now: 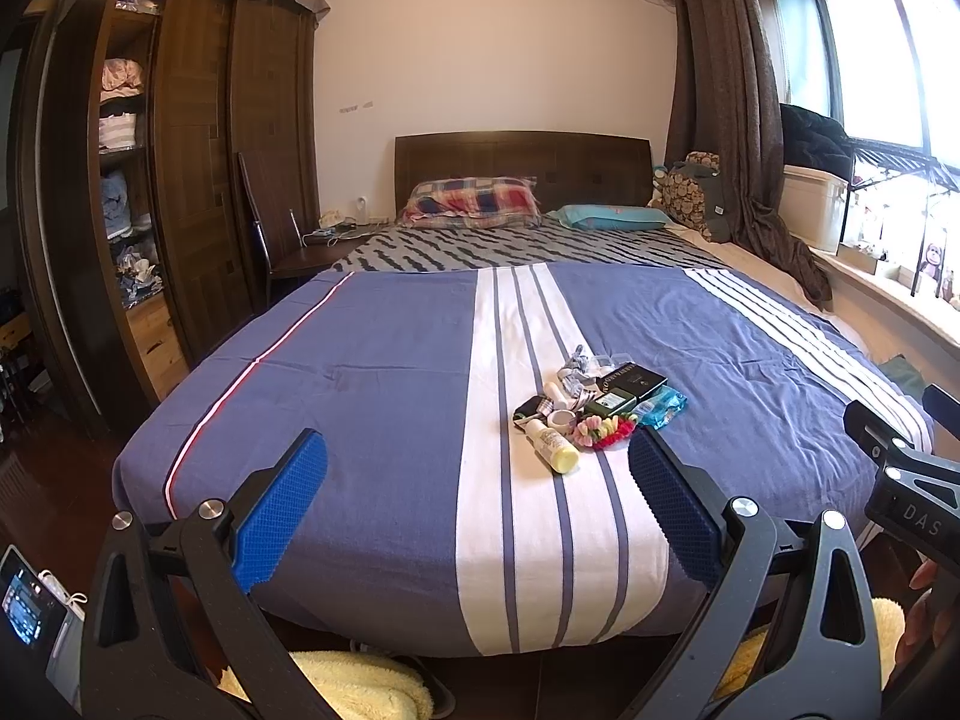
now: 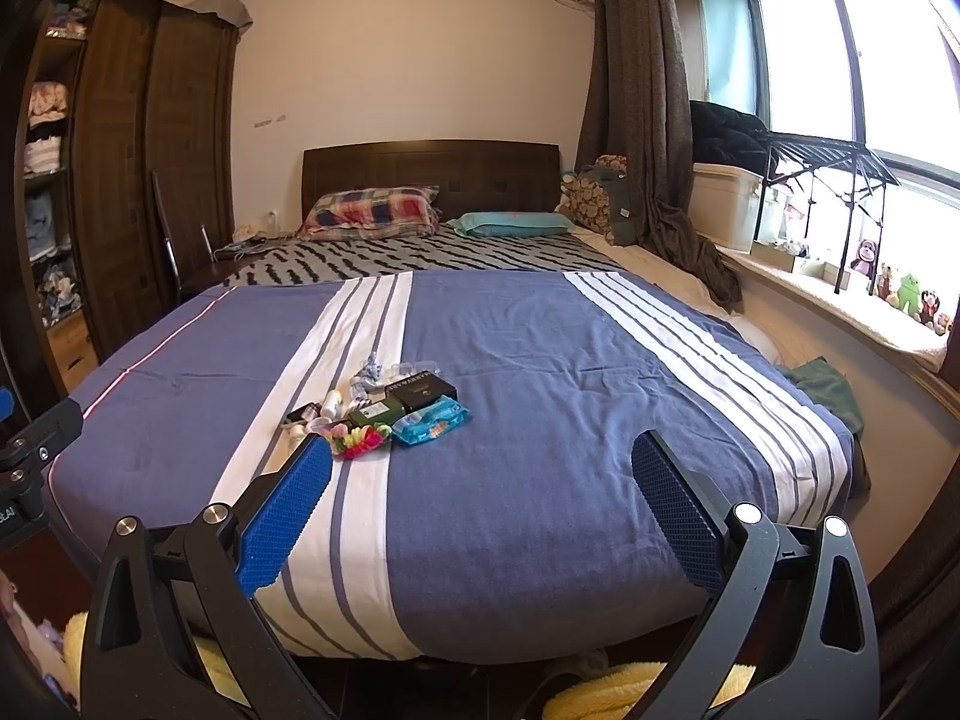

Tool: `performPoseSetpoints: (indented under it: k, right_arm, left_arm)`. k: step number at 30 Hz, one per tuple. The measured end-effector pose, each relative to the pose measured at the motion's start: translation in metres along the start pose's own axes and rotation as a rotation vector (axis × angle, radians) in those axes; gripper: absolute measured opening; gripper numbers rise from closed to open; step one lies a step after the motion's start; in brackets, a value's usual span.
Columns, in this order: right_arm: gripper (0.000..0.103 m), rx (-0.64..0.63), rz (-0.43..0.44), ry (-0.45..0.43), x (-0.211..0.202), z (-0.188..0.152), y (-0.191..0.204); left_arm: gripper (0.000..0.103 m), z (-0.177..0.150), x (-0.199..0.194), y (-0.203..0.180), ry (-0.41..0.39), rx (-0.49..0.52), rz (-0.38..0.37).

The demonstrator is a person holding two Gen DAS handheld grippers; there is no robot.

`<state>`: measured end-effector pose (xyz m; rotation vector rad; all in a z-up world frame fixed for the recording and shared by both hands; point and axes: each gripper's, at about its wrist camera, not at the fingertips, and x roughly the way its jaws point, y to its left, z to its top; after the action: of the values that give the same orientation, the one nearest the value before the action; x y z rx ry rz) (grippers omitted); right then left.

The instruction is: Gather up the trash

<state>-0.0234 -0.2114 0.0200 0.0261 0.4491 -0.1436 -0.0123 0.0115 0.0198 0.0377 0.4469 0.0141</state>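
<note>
Both tools held off the foot of the bed (image 1: 372, 396), nothing touched. Left gripper (image 1: 477, 456) spread wide and empty, blue pads (image 1: 282, 510) apart; pile of trash (image 1: 594, 402) on the white stripe at about one o'clock from its gap. Right gripper (image 2: 480, 462) likewise agape, holding nothing, the pile at eleven o'clock. In the heap: a pale bottle (image 1: 555, 447), a black box (image 1: 633, 381), a blue wipes pack (image 2: 432, 420) (smaller bits too jumbled to name).

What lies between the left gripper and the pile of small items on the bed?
Only bare striped bedspread lies between the left gripper and the pile, seen in the left wrist view.
</note>
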Motion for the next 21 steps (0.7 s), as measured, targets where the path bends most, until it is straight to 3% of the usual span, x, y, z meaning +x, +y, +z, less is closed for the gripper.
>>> performPoseSetpoints:
  k: [12, 21]
  right_arm:
    - [0.1, 0.0, -0.012, 0.028, 0.013, -0.008, -0.001]
    - [0.1, 0.004, -0.014, 0.08, 0.043, -0.02, 0.0]
  left_arm:
    - [0.095, -0.007, 0.013, 0.0, 0.031, 0.003, -0.007]
    - [0.095, -0.023, 0.049, 0.005, 0.077, 0.022, 0.032]
